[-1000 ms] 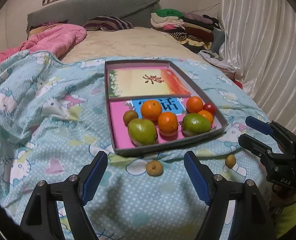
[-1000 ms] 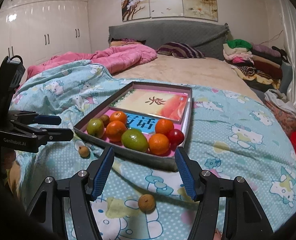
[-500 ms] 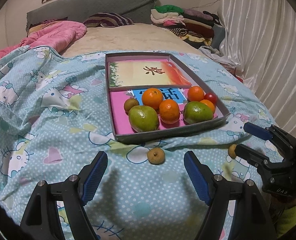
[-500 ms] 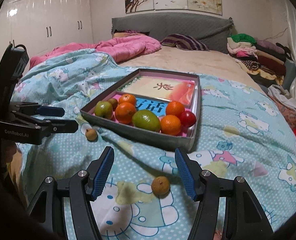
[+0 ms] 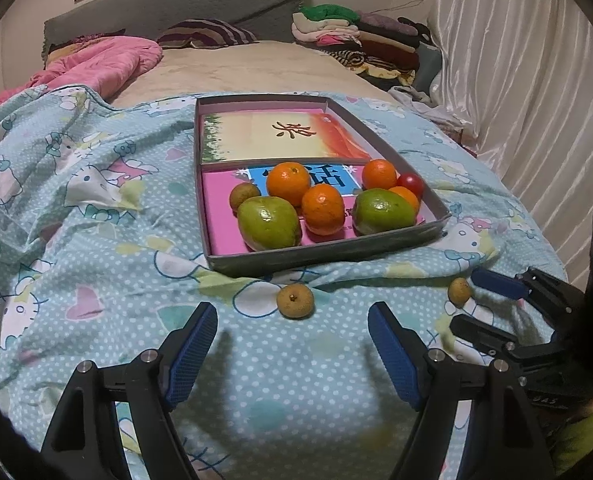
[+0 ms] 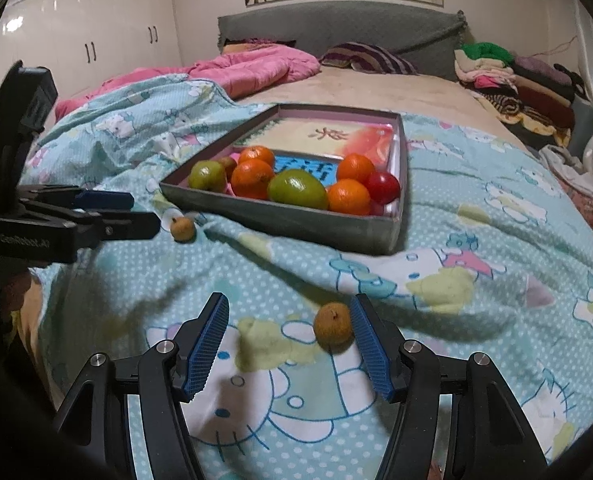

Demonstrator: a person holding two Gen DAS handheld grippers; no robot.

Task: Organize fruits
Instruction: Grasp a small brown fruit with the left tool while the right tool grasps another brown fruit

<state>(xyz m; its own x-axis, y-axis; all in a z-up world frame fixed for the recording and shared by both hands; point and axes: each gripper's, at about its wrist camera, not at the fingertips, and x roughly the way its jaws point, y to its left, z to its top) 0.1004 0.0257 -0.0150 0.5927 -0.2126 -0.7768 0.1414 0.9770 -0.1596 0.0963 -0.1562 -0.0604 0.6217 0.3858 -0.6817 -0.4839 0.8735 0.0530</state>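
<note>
We held both tongs wide, right gripper [image 6: 290,344] beside the longan [image 6: 332,323]; it looked light, thin-shelled, best pinched gently across its middle

The quilt [image 5: 96,240] is pale blue with white dots and cartoon cat prints. The box [image 5: 320,258] has grey walls and a pink floor, with a cream-and-orange card [image 5: 272,138] and a blue label [image 5: 336,178] inside. In it lie four orange mandarins [image 5: 323,209], two green pears [image 5: 269,223], a red tomato [image 5: 410,184] and a brown longan [image 5: 243,195]. Two tan-brown longans [image 5: 295,300] lie outside. Both grippers [image 6: 288,340] are black with blue pads [image 6: 208,344]. A pink duvet [image 6: 256,68], striped pillow [image 6: 372,58] and grey headboard [image 6: 336,26] lie behind.
</note>
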